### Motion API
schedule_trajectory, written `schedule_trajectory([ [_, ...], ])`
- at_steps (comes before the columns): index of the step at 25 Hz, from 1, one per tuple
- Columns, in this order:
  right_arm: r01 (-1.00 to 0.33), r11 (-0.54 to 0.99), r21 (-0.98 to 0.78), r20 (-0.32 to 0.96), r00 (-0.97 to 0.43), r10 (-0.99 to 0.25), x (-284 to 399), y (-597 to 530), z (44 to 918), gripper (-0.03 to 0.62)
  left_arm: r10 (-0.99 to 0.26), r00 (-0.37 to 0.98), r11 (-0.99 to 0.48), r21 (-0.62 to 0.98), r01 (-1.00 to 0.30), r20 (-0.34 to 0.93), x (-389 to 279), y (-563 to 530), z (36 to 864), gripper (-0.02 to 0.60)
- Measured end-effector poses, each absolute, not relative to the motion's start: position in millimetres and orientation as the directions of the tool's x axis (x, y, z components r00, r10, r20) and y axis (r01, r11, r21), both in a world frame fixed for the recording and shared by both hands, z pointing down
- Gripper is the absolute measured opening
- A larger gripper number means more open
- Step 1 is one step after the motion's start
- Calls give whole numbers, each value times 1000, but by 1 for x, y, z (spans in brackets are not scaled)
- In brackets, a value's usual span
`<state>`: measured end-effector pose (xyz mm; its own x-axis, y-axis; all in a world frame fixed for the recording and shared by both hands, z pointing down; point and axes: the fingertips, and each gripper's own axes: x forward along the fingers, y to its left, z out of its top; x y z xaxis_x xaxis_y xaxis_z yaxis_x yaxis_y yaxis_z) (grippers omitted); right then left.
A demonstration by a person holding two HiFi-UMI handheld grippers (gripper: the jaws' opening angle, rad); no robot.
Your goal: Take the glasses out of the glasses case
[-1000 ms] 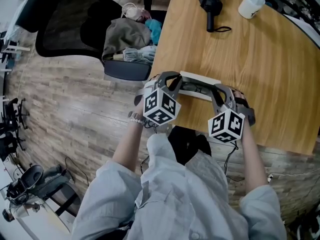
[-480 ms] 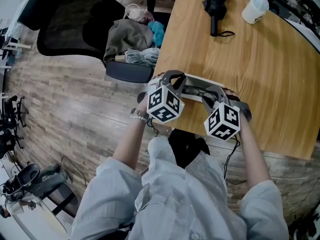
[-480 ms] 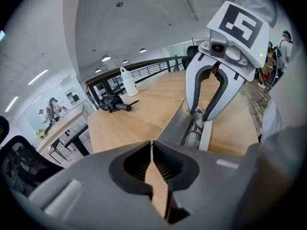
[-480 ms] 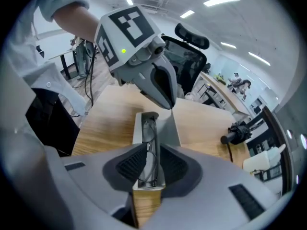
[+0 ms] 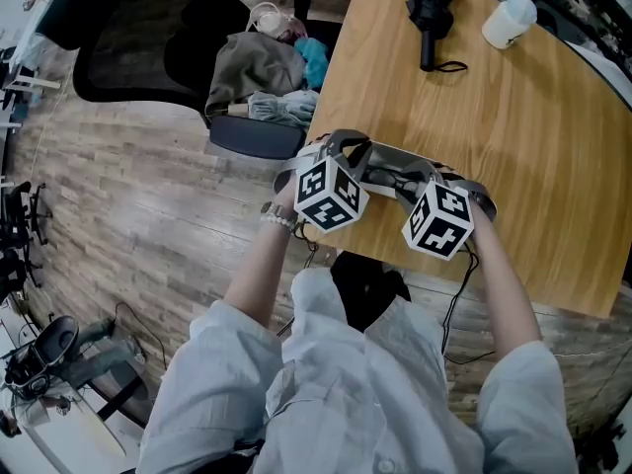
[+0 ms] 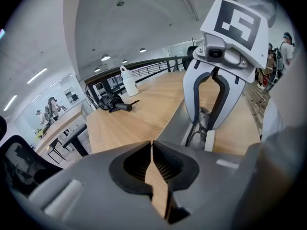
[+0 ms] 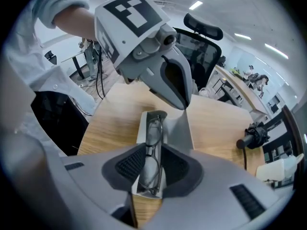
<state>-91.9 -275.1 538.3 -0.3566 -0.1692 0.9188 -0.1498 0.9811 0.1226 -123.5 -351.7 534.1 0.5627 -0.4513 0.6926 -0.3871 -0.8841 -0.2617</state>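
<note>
An open glasses case point(image 5: 393, 152) lies on the wooden table near its front corner, dark-framed glasses point(image 7: 153, 150) lying in its white tray point(image 7: 143, 123). My left gripper point(image 6: 152, 163) is shut on the edge of the grey lid point(image 6: 178, 123) at the case's far end; in the right gripper view it point(image 7: 178, 99) comes down onto that end. My right gripper point(image 7: 149, 170) points steeply down over the near end. Its jaws are opening, and they straddle the tray and glasses without pressing on them. In the head view both grippers point(image 5: 342, 156) point(image 5: 433, 182) hide much of the case.
A black folded umbrella point(image 5: 431, 8) and a white bottle point(image 5: 510, 18) sit at the table's far side. An office chair piled with clothes point(image 5: 263, 75) stands left of the table. The table edge point(image 5: 326, 97) runs close beside the case.
My right gripper has moved in toward the left gripper and tipped down over the case. The left gripper has stayed on the case.
</note>
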Motion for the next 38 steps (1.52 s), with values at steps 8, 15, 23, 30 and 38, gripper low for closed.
schedule_trajectory([
  [8,-121,992,34,932,-354,-75,-95,-275,547,81,-447,566,-885,-250,-393,693,-121,-357,537,20],
  [15,-150,986,-71,929,-370,11,-94,-277,551,74,-446,569,-885,-247,-394,691,-121,-362,537,20],
  [23,-176,950,-258,911,-372,179,-93,-277,557,66,-436,583,-889,-228,-396,686,-121,-361,537,18],
  [30,-175,926,-335,892,-376,252,-95,-275,556,46,-439,581,-888,-231,-398,686,-121,-360,537,18],
  [38,-199,957,-209,903,-415,111,-94,-272,550,38,-442,583,-886,-227,-405,682,-122,-359,537,18],
])
